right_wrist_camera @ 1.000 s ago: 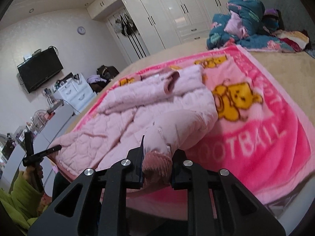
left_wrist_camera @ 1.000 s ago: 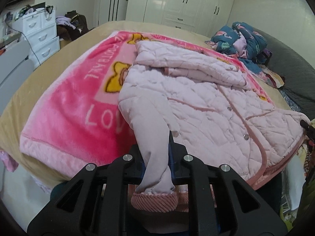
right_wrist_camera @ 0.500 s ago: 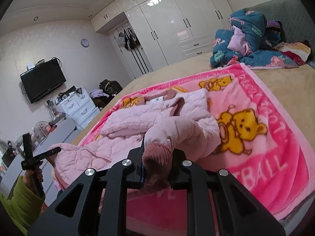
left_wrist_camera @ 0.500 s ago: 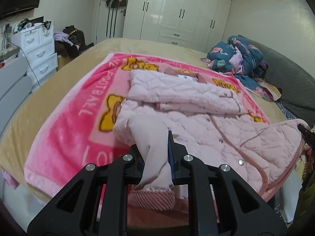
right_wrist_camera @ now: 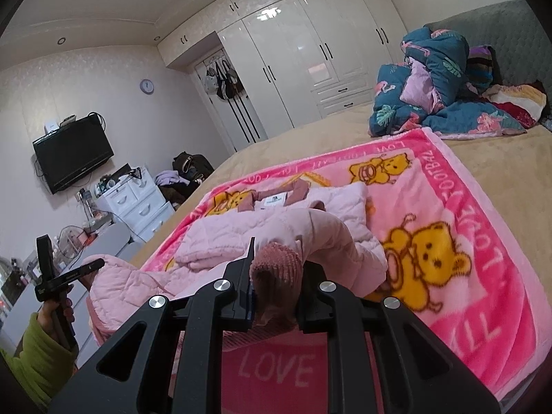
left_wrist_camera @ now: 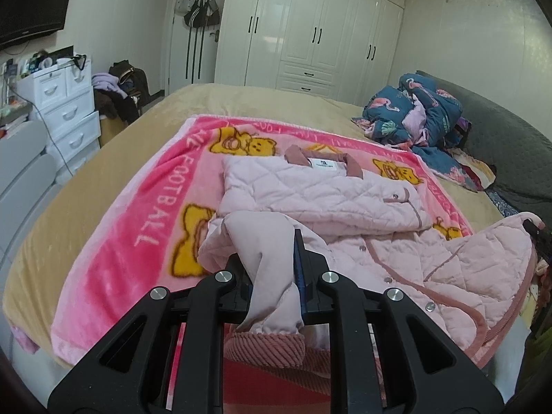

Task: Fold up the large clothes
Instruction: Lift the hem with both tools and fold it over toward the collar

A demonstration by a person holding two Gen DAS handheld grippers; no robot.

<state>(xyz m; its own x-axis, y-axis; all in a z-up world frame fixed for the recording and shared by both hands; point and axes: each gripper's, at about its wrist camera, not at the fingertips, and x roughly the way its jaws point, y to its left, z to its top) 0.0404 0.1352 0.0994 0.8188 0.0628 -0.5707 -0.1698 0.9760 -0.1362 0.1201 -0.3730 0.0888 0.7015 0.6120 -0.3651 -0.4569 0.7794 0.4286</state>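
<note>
both grippers have lifted, left gripper (left_wrist_camera: 272,283) and right gripper (right_wrist_camera: 276,286) each pinching jacket (left_wrist_camera: 321,193) sleeves.

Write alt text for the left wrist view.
The left gripper is shut on a sleeve of a pink quilted jacket, lifting it above a pink bear-print blanket on a bed. White wardrobes stand behind.

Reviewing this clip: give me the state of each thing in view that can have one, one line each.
Left gripper: shut on a pink jacket sleeve.
Right gripper: shut on the other sleeve's ribbed cuff.
Jacket: partly folded, lower part lifted.
Pink blanket: spread flat.
Wardrobe: doors closed.
</note>
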